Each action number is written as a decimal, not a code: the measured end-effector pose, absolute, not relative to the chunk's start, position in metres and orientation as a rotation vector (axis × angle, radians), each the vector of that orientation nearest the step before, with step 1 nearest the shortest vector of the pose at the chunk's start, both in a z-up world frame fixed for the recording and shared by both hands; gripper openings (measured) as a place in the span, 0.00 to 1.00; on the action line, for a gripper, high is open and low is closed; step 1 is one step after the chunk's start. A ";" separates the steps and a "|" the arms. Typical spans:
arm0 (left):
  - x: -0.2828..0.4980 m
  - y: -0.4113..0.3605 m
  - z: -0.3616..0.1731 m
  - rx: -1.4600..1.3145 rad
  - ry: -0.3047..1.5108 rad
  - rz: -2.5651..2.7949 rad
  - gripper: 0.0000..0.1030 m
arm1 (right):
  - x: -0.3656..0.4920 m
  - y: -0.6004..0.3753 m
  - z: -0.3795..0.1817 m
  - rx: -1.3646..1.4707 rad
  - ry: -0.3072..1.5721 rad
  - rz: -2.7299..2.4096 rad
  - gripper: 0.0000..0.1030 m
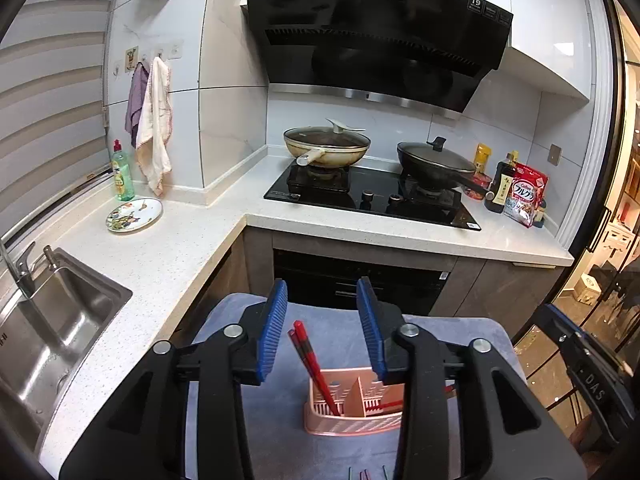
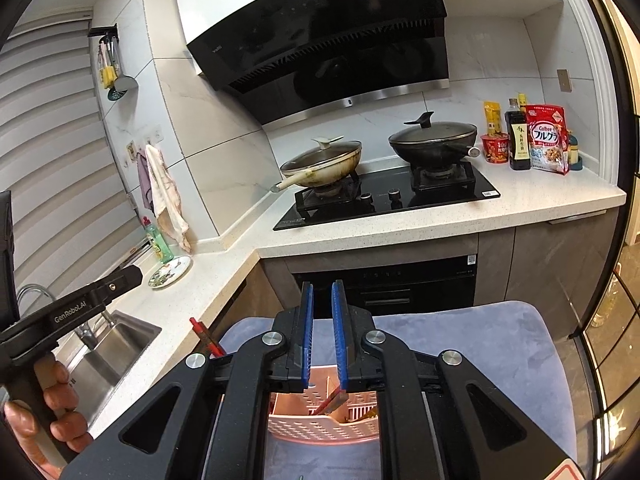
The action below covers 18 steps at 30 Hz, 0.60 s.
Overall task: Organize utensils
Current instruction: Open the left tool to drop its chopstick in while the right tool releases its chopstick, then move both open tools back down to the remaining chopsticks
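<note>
The pink utensil basket (image 1: pixel 352 404) sits near on the blue-grey padded surface (image 1: pixel 320 320), red chopsticks (image 1: pixel 310 356) leaning in its left compartment between the left gripper (image 1: pixel 322 300) jaws, parted and untouching, while the right gripper (image 2: pixel 322 308) jaws stand narrowly apart, empty.

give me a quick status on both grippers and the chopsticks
Left gripper open, red chopsticks standing free in pink caddy. Right gripper narrowly open, empty. Nothing blocking.
</note>
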<state>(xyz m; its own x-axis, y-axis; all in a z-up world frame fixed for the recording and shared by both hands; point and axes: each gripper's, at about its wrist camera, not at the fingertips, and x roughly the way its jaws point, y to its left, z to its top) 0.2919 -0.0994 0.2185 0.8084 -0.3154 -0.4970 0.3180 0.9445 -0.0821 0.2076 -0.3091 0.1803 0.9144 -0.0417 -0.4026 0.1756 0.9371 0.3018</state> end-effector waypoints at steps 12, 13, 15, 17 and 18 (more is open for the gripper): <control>0.228 -0.069 0.179 0.081 0.550 -0.277 0.62 | 0.136 -0.280 0.160 0.249 0.439 -0.093 0.23; 0.224 -0.066 0.173 0.081 0.563 -0.275 0.62 | 0.125 -0.275 0.152 0.229 0.455 -0.093 0.23; 0.213 -0.060 0.157 0.079 0.591 -0.274 0.62 | 0.108 -0.268 0.136 0.190 0.476 -0.110 0.23; 0.204 -0.054 0.141 0.082 0.615 -0.263 0.63 | 0.092 -0.262 0.120 0.162 0.509 -0.120 0.23; 0.199 -0.052 0.132 0.085 0.629 -0.259 0.63 | 0.086 -0.259 0.112 0.160 0.524 -0.119 0.23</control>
<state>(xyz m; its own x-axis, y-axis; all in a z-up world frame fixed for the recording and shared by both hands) 0.1991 -0.0516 0.1319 0.7774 -0.2132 -0.5917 0.2648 0.9643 0.0006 0.0856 -0.2591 0.1118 0.8592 -0.0725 -0.5065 0.1541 0.9806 0.1211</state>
